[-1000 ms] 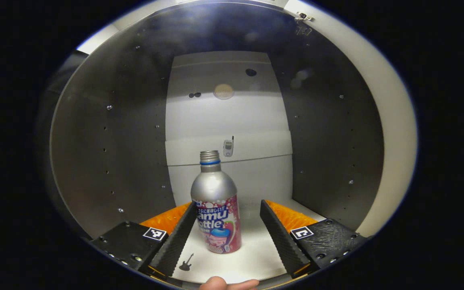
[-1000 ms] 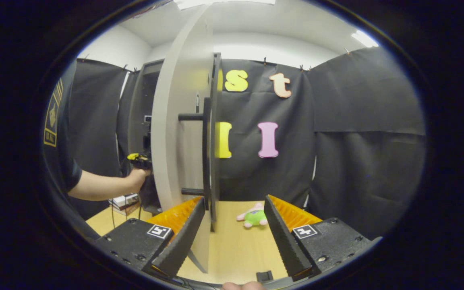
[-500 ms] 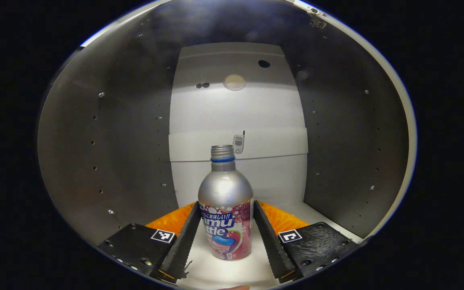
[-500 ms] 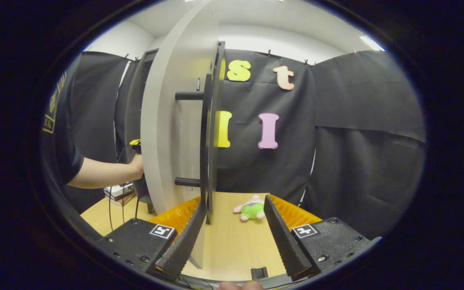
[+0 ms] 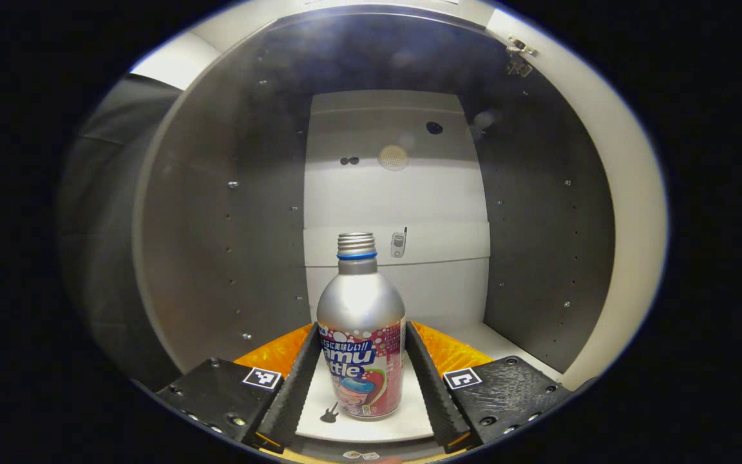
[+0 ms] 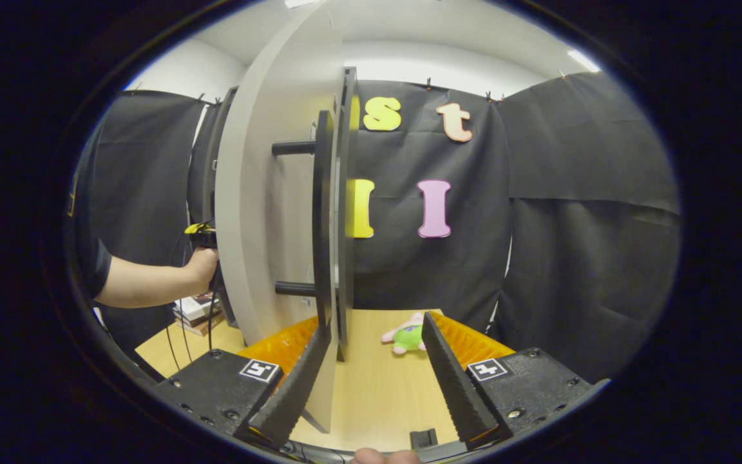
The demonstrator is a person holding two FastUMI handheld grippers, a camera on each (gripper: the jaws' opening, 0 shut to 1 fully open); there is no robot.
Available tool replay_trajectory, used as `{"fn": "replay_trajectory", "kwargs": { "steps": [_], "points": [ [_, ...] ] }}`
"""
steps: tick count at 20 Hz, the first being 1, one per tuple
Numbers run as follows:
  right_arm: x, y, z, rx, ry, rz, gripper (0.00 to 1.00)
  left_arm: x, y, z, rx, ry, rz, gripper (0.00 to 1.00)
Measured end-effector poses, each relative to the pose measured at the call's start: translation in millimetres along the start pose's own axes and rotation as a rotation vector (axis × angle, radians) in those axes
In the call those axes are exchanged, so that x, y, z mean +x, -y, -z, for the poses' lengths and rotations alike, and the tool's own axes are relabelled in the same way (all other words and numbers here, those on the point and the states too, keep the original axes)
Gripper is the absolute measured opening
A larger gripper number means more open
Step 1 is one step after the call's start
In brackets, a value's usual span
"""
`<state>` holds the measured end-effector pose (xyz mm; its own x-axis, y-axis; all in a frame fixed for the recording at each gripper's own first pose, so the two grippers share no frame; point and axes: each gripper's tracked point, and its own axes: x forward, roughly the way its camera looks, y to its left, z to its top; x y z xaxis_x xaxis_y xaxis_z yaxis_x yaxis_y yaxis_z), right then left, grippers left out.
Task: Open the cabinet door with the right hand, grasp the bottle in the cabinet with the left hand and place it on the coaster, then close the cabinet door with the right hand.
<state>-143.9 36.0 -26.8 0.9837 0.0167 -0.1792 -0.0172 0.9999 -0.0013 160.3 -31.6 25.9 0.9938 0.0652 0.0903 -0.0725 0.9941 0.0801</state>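
Left gripper view: left gripper (image 5: 361, 380) is sitting inside the cabinet (image 5: 216, 258), fingers clamping the bottle (image 5: 361, 335) from both sides; bottle is standing upright on the white shelf (image 5: 371, 422), silver neck uncapped, lower label between the pads.

Right gripper view: right gripper (image 6: 374, 374) is hovering with fingers spread apart, gripping nothing; cabinet door (image 6: 268, 219) is standing open, edge-on, its black handle (image 6: 323, 219) just above the left finger; a person's forearm (image 6: 152, 283) is reaching behind the door; a green plush toy (image 6: 409, 335) is lying on the wooden table (image 6: 377, 393) beyond.
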Motion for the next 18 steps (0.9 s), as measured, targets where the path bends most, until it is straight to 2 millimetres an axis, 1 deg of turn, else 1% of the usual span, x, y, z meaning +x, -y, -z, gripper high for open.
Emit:
{"fn": "replay_trajectory", "kwargs": {
  "steps": [2,3,4,5,6,10,13,15,17,18],
  "points": [
    [4.1,-0.5,3.8,0.014,-0.008,-0.015,0.92,-16.1,-11.2,4.1,-0.001,-0.007,-0.020,0.77],
    [4.3,-1.0,4.4,0.021,-0.005,-0.018,0.92,-24.9,-14.9,3.7,-0.006,-0.007,-0.025,0.66],
    [4.7,0.6,1.6,0.022,0.002,-0.009,0.92,-32.8,-20.7,4.8,-0.011,-0.007,-0.032,0.76],
    [2.5,-0.1,-0.6,0.011,0.007,-0.014,0.90,-39.9,-25.2,6.6,-0.009,-0.013,-0.035,0.77],
    [2.8,0.0,-0.1,-0.003,0.013,-0.014,0.92,-48.0,-30.8,9.2,-0.004,-0.018,-0.040,0.76],
    [4.0,-2.4,3.1,-0.026,0.009,-0.020,0.92,-76.4,-48.8,9.5,0.002,-0.017,-0.059,0.77],
    [3.2,-4.5,3.3,-0.025,0.013,-0.024,0.92,-101.8,-60.2,10.7,0.001,-0.021,-0.066,0.76],
    [-0.9,-5.7,7.2,-0.027,0.012,-0.020,0.92,-119.4,-73.3,12.4,0.018,-0.019,-0.085,0.77],
    [-11.5,-8.6,12.9,-0.018,0.008,-0.009,0.92,-135.6,-80.6,13.5,0.036,-0.001,-0.082,0.77],
    [-13.2,-9.5,14.9,-0.008,0.000,-0.005,0.92,-143.6,-84.4,17.8,0.048,0.001,-0.079,0.76]
  ]
}}
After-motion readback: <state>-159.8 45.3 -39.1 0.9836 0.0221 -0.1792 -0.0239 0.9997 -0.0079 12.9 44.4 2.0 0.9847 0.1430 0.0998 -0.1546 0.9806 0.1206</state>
